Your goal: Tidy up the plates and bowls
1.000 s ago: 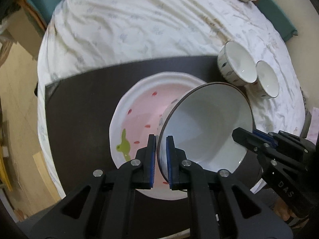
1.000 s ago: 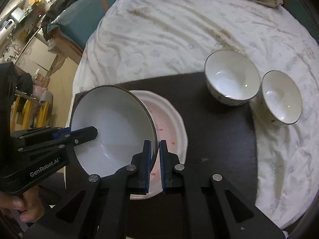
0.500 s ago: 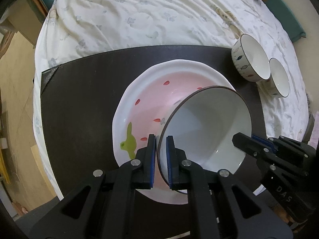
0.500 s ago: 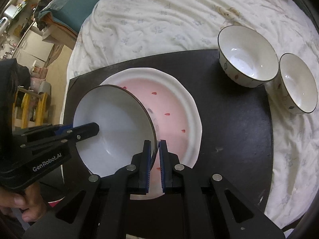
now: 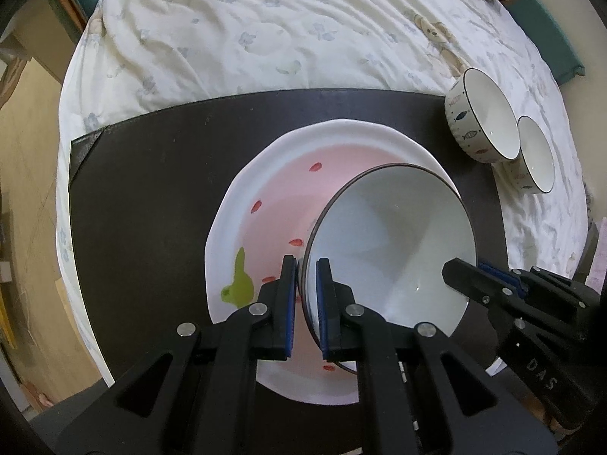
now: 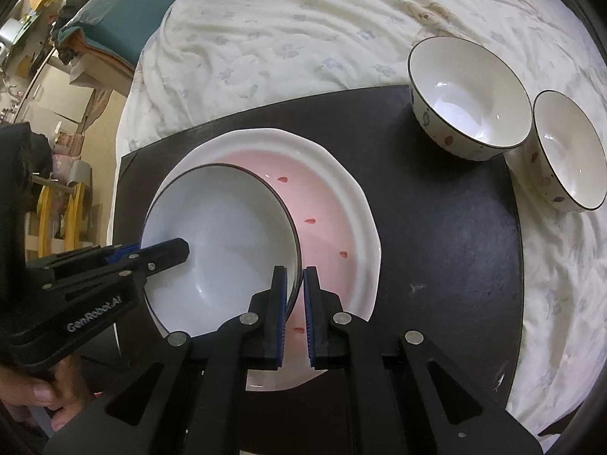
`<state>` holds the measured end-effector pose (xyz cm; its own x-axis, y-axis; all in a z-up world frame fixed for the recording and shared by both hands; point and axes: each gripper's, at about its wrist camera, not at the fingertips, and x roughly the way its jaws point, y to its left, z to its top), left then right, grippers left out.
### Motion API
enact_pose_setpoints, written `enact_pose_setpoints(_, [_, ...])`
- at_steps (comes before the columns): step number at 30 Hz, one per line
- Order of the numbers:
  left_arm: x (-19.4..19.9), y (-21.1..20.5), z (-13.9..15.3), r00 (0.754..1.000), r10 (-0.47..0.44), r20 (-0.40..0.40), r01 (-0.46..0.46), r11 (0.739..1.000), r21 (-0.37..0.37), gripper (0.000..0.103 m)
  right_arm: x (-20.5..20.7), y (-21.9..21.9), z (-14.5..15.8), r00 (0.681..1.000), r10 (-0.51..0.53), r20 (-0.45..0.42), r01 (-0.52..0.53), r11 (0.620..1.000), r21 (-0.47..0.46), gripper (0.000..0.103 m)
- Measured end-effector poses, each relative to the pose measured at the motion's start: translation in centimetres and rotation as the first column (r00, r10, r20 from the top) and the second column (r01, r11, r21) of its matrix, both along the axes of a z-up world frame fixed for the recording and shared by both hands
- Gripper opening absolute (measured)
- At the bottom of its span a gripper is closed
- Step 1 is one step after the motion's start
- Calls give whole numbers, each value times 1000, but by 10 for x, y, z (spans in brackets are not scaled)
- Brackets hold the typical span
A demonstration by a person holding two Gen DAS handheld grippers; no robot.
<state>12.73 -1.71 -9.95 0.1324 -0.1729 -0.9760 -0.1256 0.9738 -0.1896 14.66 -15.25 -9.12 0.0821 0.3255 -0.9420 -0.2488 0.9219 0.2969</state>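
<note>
A large white bowl (image 5: 390,235) (image 6: 227,235) with a dark rim hangs tilted just over a pink plate (image 5: 280,189) (image 6: 334,204) that has a white scalloped edge. I cannot tell whether the bowl touches the plate. My left gripper (image 5: 305,271) (image 6: 167,254) is shut on the bowl's left rim. My right gripper (image 6: 296,275) (image 5: 459,271) is shut on the opposite rim, with the rim between its blue pads. The bowl hides part of the plate's middle.
The plate lies on a dark mat (image 5: 151,189) (image 6: 436,227) spread over a white sheet (image 5: 265,30). Two smaller patterned bowls (image 6: 470,91) (image 6: 573,148) stand at the mat's far right corner, the outer one on the sheet. A hand (image 6: 45,398) holds the left gripper.
Both grippers have sunk with the large bowl, which now sits lower over the pink plate. Both grips on the rim look unchanged.
</note>
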Motion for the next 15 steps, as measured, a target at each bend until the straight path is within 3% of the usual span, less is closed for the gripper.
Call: enact_pose_setpoints(15, [-1,-2,6,999,-6,40,5,999,32,8,1,-4,2,1000,-18,3,18,1000,12,13])
